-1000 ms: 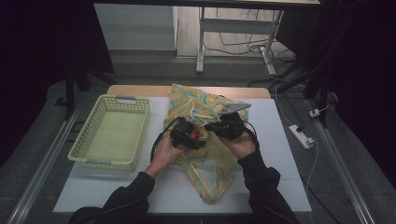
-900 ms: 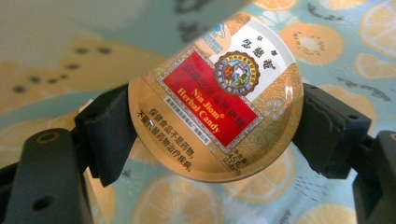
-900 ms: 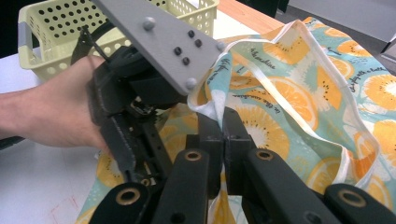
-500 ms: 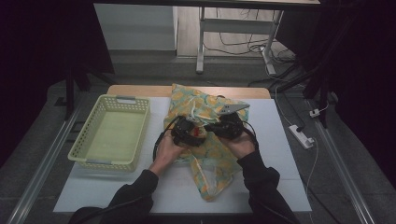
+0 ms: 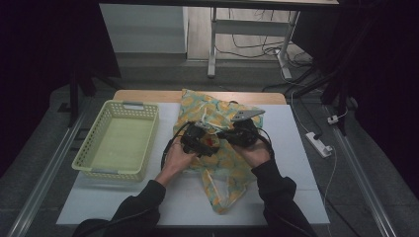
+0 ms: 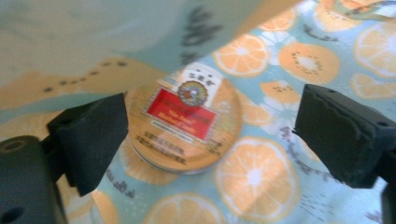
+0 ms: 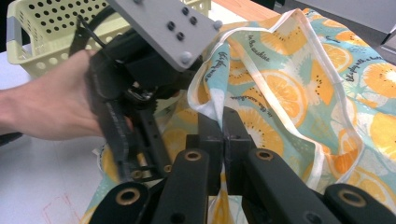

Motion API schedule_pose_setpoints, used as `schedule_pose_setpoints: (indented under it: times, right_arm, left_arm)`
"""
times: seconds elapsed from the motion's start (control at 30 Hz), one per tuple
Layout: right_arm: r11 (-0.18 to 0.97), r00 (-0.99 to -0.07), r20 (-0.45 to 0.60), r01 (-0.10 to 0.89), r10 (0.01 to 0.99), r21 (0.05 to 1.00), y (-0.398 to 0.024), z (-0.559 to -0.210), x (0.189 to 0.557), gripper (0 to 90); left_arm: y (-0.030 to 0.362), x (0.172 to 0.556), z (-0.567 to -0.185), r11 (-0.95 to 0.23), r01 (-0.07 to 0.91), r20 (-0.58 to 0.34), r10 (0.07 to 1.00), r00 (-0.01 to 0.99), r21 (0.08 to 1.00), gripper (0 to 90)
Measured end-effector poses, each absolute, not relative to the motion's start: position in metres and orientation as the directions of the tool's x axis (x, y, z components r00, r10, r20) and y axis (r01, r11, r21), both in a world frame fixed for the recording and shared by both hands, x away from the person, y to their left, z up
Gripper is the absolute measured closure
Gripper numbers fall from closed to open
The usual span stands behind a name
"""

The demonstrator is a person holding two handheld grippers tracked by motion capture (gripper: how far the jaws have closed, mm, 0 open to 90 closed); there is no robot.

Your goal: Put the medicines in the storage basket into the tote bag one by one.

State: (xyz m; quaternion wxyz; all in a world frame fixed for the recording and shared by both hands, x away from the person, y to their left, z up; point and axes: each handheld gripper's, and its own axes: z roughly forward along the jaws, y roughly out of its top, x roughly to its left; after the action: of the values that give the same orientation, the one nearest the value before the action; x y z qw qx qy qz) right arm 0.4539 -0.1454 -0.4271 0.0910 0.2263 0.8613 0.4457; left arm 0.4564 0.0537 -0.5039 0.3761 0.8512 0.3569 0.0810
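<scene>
Fabric printed with orange slices is lying across the middle of our white table [image 5: 296, 197]: it is a cloth bag [image 5: 225, 163], and we are working at its opening with both tools. Our right gripper [image 7: 223, 122] is clamping the bag's white-edged rim, its two black jaws pressed flat together with the cloth pinched between them, and it is lifting that edge into a raised flap. Our left gripper [image 6: 210, 133] is reaching in under the flap, where its own camera is looking down on a round tin [image 6: 184, 126] with an amber lid and a red label. The tin is lying on the orange-print fabric inside the bag, between the two jaws, closer to the left-hand pad in that view; those jaws have just been opening and are now standing wide, neither pad pressing on the tin. In the high view our two hands are sitting close together over the bag's upper half. We are also seeing a pale yellow perforated basket [image 5: 118, 140] standing on the table just to the left of the bag.
</scene>
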Motion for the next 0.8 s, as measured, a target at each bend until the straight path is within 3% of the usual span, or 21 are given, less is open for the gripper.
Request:
schedule_pose_setpoints:
  times: [0.37,0.8]
  right_arm:
    - [0.501,-0.880,0.044,0.309,0.472,0.808,-0.145,-0.427,0.454,89.3]
    - [0.502,-0.881,0.041,0.306,0.471,0.809,-0.146,-0.427,0.453,89.2]
  left_arm:
    - [0.059,0.436,-0.493,-0.469,0.509,-0.170,0.593,0.787,0.722,1.2]
    - [0.059,0.412,-0.492,-0.488,0.474,-0.189,0.523,0.831,0.733,0.3]
